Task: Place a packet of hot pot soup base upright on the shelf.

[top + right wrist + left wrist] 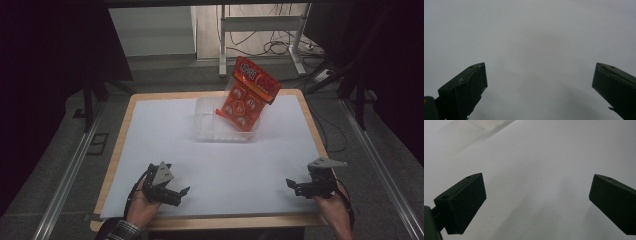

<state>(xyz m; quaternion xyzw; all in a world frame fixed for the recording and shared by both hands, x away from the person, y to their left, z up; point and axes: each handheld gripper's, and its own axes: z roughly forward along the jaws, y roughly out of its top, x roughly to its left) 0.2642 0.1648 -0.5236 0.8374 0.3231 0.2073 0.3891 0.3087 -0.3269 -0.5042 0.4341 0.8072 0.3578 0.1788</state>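
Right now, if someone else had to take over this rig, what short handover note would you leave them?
Left gripper: open, holds nothing, low over the white table sheet near the front left edge.
Right gripper: open, holds nothing, near the front right edge.
Things: a clear plastic container sits at the far middle of the sheet. A red-orange snack packet stands tilted in its right end, its top poking out above the rim.
Done: the packet is in the container, though not lying flat.
Left: probably reach forward to the container and packet; both grippers are far from them.
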